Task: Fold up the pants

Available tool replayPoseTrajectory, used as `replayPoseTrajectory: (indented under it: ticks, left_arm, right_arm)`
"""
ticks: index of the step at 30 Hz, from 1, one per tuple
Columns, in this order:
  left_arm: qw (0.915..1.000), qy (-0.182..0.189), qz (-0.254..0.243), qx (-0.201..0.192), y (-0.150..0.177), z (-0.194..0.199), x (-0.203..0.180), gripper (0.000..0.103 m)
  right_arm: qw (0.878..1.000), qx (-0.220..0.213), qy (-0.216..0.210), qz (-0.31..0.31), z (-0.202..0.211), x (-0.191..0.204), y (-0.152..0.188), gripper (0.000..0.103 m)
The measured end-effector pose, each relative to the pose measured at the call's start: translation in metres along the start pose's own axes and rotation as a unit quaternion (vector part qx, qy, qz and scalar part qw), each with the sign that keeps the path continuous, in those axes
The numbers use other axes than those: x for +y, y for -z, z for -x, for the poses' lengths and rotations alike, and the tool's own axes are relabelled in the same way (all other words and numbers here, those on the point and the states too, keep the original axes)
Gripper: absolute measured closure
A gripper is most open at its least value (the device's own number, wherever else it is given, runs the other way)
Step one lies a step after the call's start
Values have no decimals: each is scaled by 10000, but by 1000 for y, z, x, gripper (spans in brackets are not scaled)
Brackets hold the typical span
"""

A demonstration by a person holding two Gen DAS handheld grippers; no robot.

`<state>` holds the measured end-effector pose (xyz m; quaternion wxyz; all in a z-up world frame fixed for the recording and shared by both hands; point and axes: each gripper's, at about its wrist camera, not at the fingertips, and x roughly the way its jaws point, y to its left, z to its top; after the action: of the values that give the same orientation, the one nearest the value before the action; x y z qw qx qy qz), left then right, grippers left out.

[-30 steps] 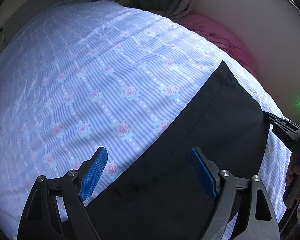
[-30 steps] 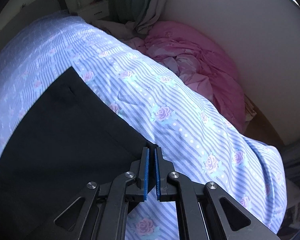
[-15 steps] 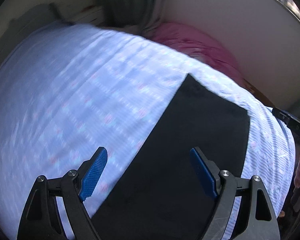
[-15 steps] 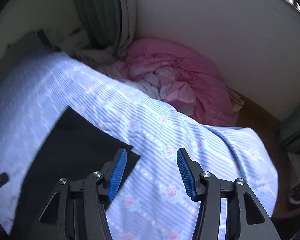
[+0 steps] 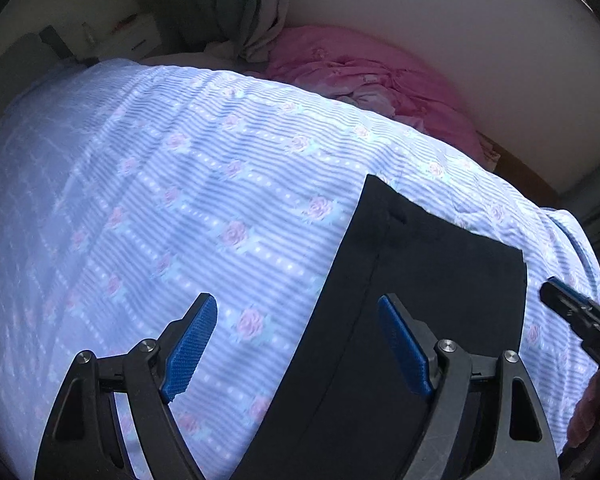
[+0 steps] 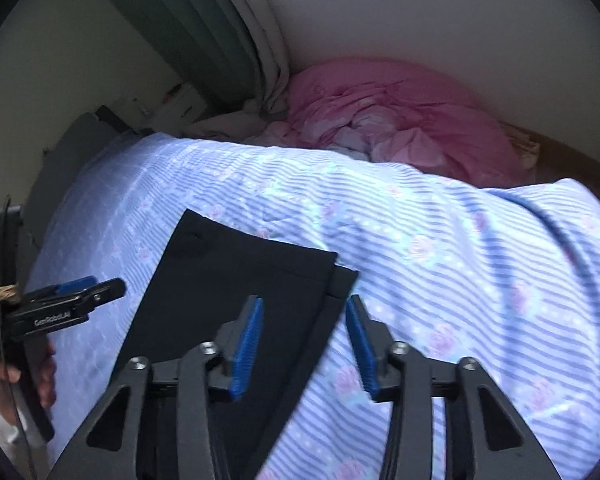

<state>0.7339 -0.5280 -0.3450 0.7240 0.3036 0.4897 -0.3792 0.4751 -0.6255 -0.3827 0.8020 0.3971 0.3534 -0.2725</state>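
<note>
black pants lie flat on the striped floral sheet — a pink blanket bunched beyond. left gripper spread wide, empty, above the pants' left edge; right gripper also parted, empty, over their right edge.

The pants are lying flat on the bed, with a heap of bedding sitting beyond its far right edge.
</note>
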Motion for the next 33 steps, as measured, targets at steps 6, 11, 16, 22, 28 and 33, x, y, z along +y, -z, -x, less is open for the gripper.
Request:
replayPoseTrajectory:
  ticks: [6,11,16,22,28,33]
  left_arm:
    - [10000,58,4,18,-6,-9,-2,21]
    - [9999,125,-12,68,-5,-16,-1,21]
    - [9998,137,-89,120,-5,-23,-2,22]
    - [9994,181,-246,167,-10,-32,-8,22]
    - [9977,435,-482,206,-26,-44,-19,24]
    - [9941,909,-418,410,-47,-60,-27,40]
  right_arm:
    - [9988,444,202,46,-36,-3,-7,72]
    - [9974,483,481,251,-42,-4,-6,96]
    - [9982,300,488,181,-24,-6,-5,98]
    - [9973,470,543,123,-31,-17,0,98]
    - [9983,390,355,-230,-25,-28,3,81]
    - [9977,470,48,-494,-34,-35,2,70]
